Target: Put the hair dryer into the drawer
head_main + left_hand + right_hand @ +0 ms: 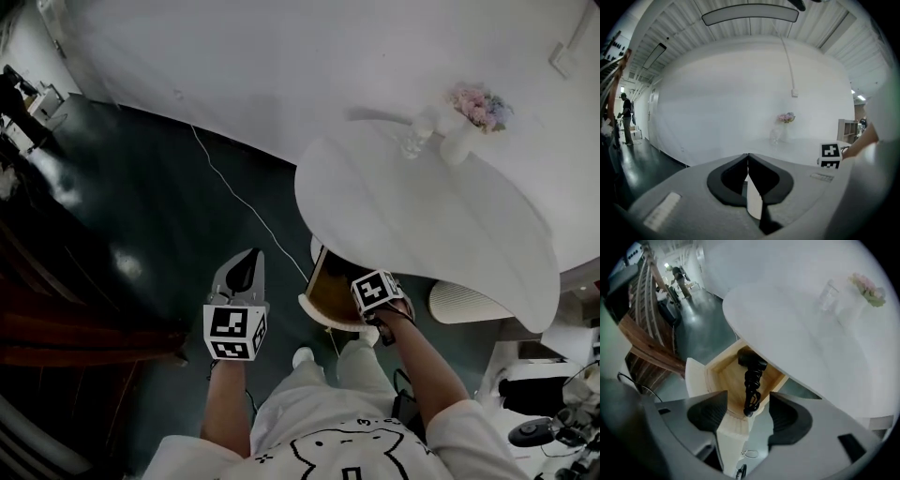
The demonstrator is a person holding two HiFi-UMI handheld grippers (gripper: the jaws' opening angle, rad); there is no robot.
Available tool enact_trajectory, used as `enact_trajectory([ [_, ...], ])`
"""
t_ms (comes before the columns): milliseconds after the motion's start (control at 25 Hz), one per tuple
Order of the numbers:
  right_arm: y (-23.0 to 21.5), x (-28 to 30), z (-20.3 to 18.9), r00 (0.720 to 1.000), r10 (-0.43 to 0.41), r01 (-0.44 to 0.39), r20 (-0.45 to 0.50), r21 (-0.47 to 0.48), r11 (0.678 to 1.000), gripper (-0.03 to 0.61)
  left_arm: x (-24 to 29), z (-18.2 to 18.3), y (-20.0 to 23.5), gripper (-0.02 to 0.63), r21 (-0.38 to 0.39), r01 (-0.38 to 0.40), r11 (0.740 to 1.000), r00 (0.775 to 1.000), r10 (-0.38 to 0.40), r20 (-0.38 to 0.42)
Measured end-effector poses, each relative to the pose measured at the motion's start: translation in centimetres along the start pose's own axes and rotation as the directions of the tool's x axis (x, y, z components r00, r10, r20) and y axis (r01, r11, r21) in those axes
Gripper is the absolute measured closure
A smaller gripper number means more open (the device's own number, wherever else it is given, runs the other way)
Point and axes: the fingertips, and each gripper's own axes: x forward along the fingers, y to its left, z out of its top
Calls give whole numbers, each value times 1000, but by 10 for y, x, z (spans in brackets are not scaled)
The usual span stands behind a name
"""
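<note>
A black hair dryer (751, 363) lies inside the open wooden drawer (723, 376), its coiled cord (752, 392) trailing toward the drawer's front. My right gripper (747, 416) hangs above the drawer, pointing straight down, jaws open and nothing between them. In the head view its marker cube (375, 291) sits over the drawer (328, 292), which juts out from under the white table (441, 225). My left gripper (246, 259) is held out to the left of the drawer, above the dark floor. It is shut and holds nothing; its fingertips (748, 158) meet.
On the table stand a vase of flowers (473, 117) and a clear glass (415, 139). A white cable (234, 192) runs across the dark floor. A wooden staircase (647, 345) rises at left. A ribbed white object (469, 302) sits right of the drawer.
</note>
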Motion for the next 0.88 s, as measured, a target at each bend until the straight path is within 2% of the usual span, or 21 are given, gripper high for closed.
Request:
enact_trajectory([
  [280,-13,-42,12,994,49,-49,100,-4,999,308,10,24,-23,598,35,40,999,998,-41,43],
  [480,-29,-78,24,979,59,-55,195,-22,998,355,13,47,-38,598,39,28,999,996,-31,83],
  [600,-38,-107,34,956,69,-64,285,-26,998,393,12,64,-50,598,47,29,998,993,-34,110],
  [640,-41,-117,36,946,74,-70,317,-23,997,425,12,69,-55,598,55,30,998,992,-36,118],
  [760,-50,-143,42,911,95,-103,401,-1,995,577,13,84,-67,598,70,25,997,989,-35,142],
  [880,-54,-170,47,864,125,-149,487,10,989,578,12,96,-74,598,70,14,997,987,-26,162],
])
